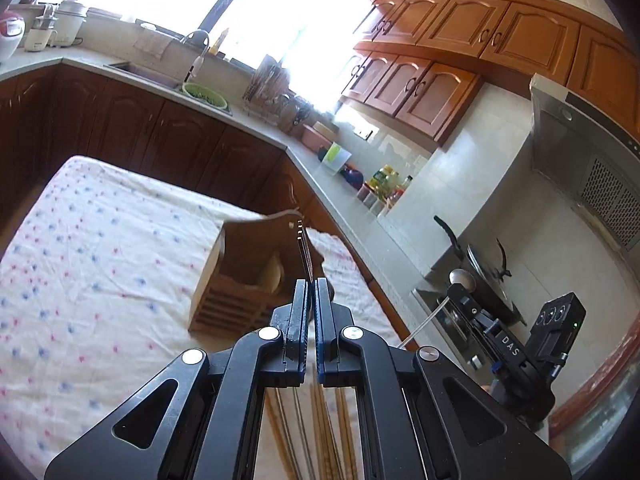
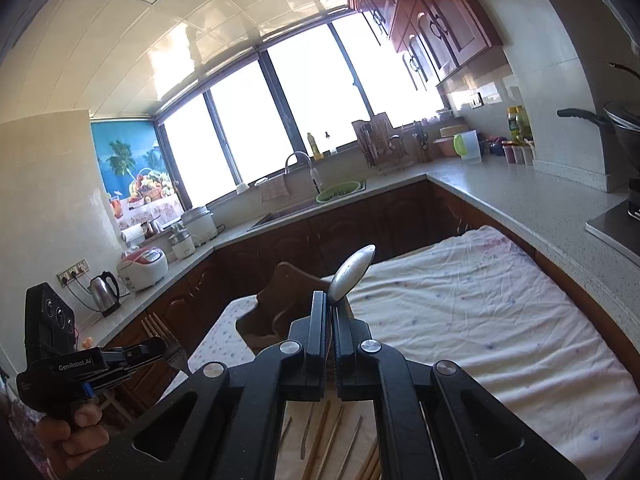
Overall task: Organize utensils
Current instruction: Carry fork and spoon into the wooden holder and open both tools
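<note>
The left gripper (image 1: 311,286) pinches three chopsticks (image 1: 304,248) above one wooden holder (image 1: 240,276) on the cloth (image 1: 100,260); the right gripper (image 2: 329,300) clamps one spoon (image 2: 352,270).

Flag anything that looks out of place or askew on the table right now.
Nothing looks spilled or damaged. Loose chopsticks lie scattered at mixed angles on the wrinkled tablecloth, not yet in the wooden holder. The left tool grips chopsticks; the right tool grips a spoon.
</note>
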A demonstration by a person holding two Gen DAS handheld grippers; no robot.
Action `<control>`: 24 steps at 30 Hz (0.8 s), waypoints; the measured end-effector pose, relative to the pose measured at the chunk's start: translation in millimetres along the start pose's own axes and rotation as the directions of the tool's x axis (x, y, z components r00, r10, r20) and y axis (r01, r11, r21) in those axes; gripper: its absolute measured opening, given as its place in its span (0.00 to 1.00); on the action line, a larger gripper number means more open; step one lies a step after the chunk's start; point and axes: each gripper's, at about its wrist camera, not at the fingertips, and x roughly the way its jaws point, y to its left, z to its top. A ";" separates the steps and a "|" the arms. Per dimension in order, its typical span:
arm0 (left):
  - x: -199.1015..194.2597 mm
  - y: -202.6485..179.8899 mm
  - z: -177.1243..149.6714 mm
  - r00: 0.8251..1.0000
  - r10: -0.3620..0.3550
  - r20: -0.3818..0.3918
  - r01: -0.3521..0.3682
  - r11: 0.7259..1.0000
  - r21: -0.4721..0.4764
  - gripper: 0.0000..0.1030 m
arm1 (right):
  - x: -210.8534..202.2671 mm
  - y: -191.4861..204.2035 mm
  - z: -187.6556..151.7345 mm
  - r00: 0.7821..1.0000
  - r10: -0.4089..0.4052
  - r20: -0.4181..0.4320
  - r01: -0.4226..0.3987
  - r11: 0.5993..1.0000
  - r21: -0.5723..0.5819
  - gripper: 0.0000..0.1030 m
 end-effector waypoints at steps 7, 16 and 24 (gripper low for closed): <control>28.7 12.5 60.2 0.995 -0.008 0.104 0.009 1.000 -0.014 0.02 | 43.9 18.3 42.6 0.988 -0.003 0.154 0.011 0.999 -0.052 0.03; 92.1 55.5 54.5 0.995 0.055 0.089 -0.050 0.997 -0.052 0.02 | 116.6 30.7 18.5 0.993 -0.026 0.116 0.043 0.989 -0.142 0.02; 117.6 81.1 24.0 0.997 0.074 0.009 -0.073 0.993 -0.088 0.03 | 133.0 25.3 -12.6 0.999 -0.035 0.037 0.041 0.978 -0.206 0.03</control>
